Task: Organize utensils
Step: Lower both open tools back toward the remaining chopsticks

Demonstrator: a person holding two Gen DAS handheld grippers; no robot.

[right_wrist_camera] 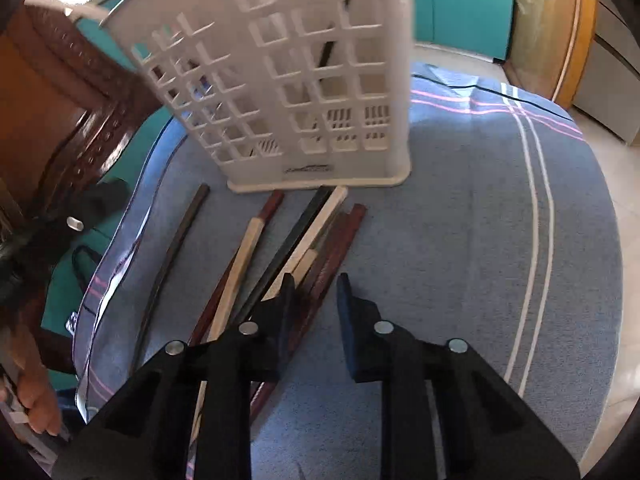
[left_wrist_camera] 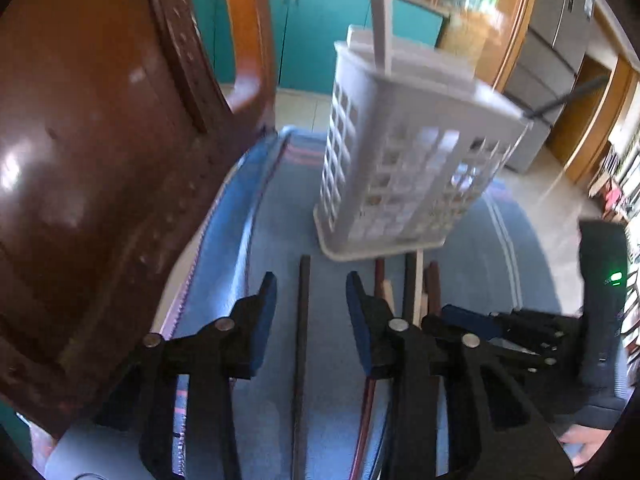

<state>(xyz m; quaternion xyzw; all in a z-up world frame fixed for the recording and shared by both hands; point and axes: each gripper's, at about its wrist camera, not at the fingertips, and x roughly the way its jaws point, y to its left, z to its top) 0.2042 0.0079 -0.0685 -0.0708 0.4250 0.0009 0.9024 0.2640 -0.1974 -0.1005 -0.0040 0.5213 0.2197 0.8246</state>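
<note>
A white slotted plastic basket point(left_wrist_camera: 400, 152) point(right_wrist_camera: 300, 80) stands on the blue cloth point(right_wrist_camera: 460, 220), with a white handle point(left_wrist_camera: 380, 12) and a dark stick point(right_wrist_camera: 328, 52) rising inside it. Several chopsticks lie loose in front of it: red-brown ones point(right_wrist_camera: 340, 240), a black one point(right_wrist_camera: 296, 236), pale ones point(right_wrist_camera: 244, 260). My left gripper point(left_wrist_camera: 311, 280) is open low over the cloth, straddling a lone dark chopstick point(left_wrist_camera: 303, 320) without touching it. My right gripper point(right_wrist_camera: 314, 282) stands narrowly open at the bundle's right side, red-brown chopsticks in the gap, pads apart from them.
A brown wooden chair point(left_wrist_camera: 100, 160) crowds the table's left edge. Teal cabinets point(left_wrist_camera: 312, 20) and a grey fridge point(left_wrist_camera: 560, 40) stand behind. A black device with a green light point(left_wrist_camera: 604, 300) is at the right. A person's hand point(right_wrist_camera: 36, 396) shows low left.
</note>
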